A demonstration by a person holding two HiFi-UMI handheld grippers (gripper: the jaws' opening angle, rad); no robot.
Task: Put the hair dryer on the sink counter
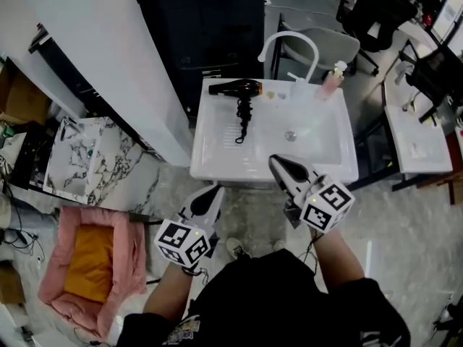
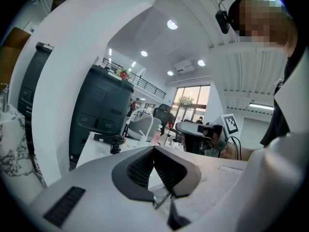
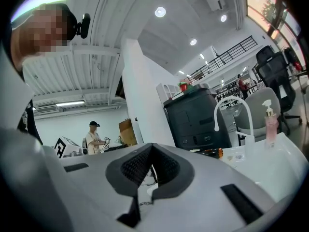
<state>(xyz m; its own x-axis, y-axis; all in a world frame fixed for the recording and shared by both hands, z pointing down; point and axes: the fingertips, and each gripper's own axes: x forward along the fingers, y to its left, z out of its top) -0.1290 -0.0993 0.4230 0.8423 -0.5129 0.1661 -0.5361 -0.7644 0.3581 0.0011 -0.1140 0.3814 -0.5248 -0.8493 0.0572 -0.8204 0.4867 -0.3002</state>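
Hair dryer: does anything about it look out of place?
The hair dryer lies on the back ledge of the sink, but its coiled cord trails forward over the sink surface, possibly a wet spot for a cable.

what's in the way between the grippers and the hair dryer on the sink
Nothing visible. Only the sink lies between the left gripper, the right gripper and the hair dryer on its back ledge; the cord trails forward.

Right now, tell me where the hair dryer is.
Head view: the hair dryer lies on the sink counter's far left corner, just left of the white faucet, its cord trailing forward.
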